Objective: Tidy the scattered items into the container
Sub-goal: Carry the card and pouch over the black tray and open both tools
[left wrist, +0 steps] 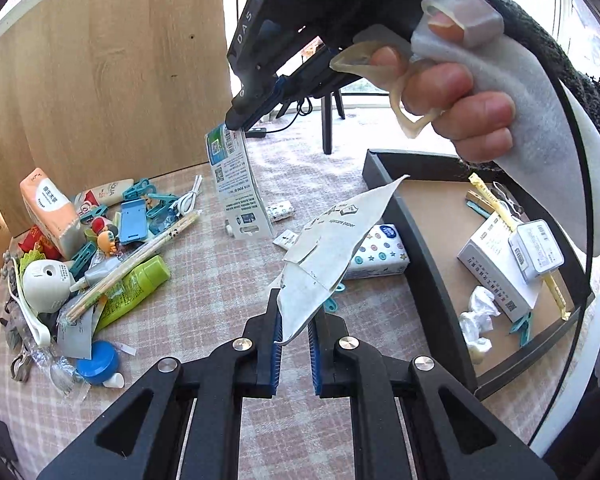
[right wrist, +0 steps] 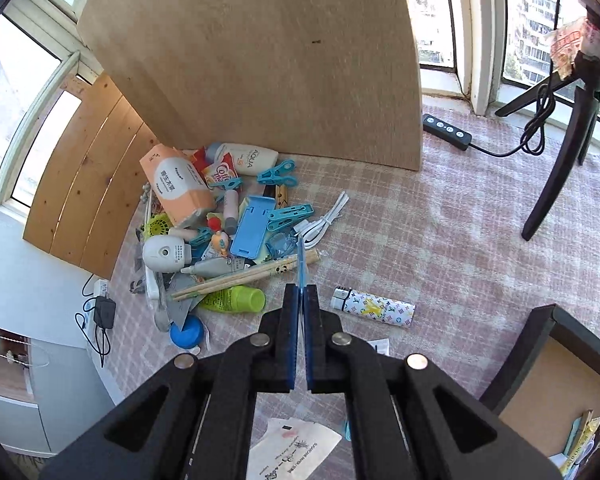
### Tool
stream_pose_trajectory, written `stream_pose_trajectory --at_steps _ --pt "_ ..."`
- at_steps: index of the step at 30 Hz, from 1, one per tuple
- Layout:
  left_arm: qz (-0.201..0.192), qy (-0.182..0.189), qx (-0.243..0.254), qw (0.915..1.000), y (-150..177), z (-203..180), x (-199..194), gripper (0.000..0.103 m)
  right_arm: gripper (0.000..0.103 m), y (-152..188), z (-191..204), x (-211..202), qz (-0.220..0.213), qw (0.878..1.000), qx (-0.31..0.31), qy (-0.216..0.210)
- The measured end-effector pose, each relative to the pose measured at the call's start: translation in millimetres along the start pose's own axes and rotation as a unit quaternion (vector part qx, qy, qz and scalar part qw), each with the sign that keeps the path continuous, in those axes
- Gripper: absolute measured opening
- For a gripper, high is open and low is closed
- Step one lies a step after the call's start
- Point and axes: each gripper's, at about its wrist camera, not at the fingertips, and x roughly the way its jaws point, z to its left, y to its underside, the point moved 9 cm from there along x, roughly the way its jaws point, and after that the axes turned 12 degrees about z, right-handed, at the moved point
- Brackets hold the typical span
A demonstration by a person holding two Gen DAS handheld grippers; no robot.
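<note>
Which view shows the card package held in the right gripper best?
The left wrist view. There the card package hangs face-on from the right gripper, its printed labels visible. In the right wrist view the package appears only edge-on, a thin blue sliver rising from the shut right gripper.

Black grippers, blue-padded jaws, silver screws, dark fuzzy sleeve

matt woven checked tablecloth, raw wood-grain board upper centre, thin papery white packet, glossy plastic pegs, matt black container with cardboard floor
</note>
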Motion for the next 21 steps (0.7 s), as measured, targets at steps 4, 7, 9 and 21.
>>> stream_pose_trajectory --at_steps 4,7,9,21 --pt "-0.013 0.009 0.031 0.9994 -10.1 -38.3 -13.2 0.01 0.003 16.0 -27.9 -48.7 -0.035 0.999 0.019 -0.007" --pt "-0.022 0.024 0.056 0.9979 -20.0 -74.6 -19.4 0.01 0.003 36.8 -57.0 -87.1 -0.058 0.998 0.037 -0.009" --pt "-0.028 0.035 0.079 0.9958 -28.3 -101.4 -19.8 0.01 0.003 53.5 -82.5 -111.8 -0.071 0.996 0.057 -0.011" --pt "-0.015 0.071 0.161 0.9843 -53.0 -235.4 -6.4 0.057 0.024 162.0 -235.3 -184.6 -0.073 0.982 0.165 0.051"
